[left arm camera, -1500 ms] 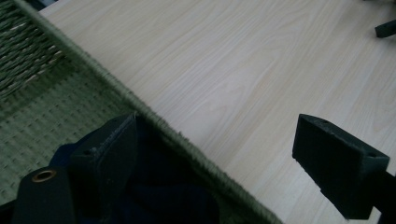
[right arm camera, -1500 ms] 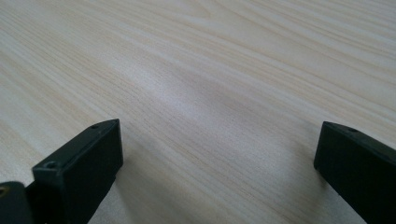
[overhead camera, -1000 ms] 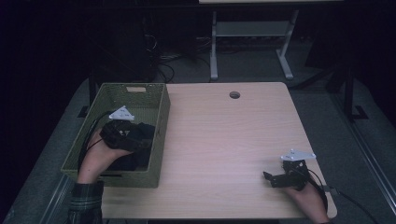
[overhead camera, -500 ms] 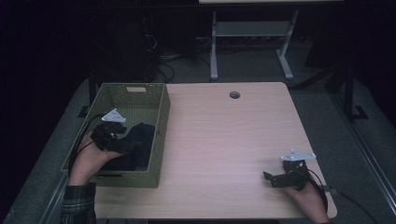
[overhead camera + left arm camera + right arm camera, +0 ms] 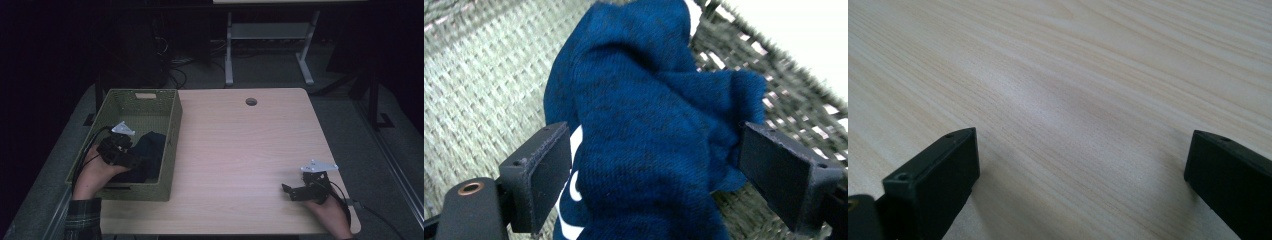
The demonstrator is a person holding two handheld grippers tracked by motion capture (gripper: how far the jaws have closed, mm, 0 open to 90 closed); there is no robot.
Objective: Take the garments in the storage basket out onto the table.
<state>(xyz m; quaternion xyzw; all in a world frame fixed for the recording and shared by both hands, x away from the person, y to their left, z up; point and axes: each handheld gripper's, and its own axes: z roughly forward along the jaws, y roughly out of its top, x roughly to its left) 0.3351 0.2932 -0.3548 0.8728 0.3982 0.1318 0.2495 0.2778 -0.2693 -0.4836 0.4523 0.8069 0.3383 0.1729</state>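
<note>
My left gripper (image 5: 131,161) has slid toward the lower left of the high view since the earlier frame, and its jaws now stand apart around the bunched blue cloth (image 5: 649,125) in the green basket (image 5: 170,125), not yet clamped, so I judge the grab comes next. My right gripper (image 5: 289,191) rests low right on the table (image 5: 240,145), jaws wide apart and empty.

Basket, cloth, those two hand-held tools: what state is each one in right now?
Green woven basket: upright, holding the cloth.
Navy cloth: bunched, between the left tool's jaws.
Left tool: open, jaws around the cloth.
Right tool: open, holding nothing, low over the wooden table.
</note>
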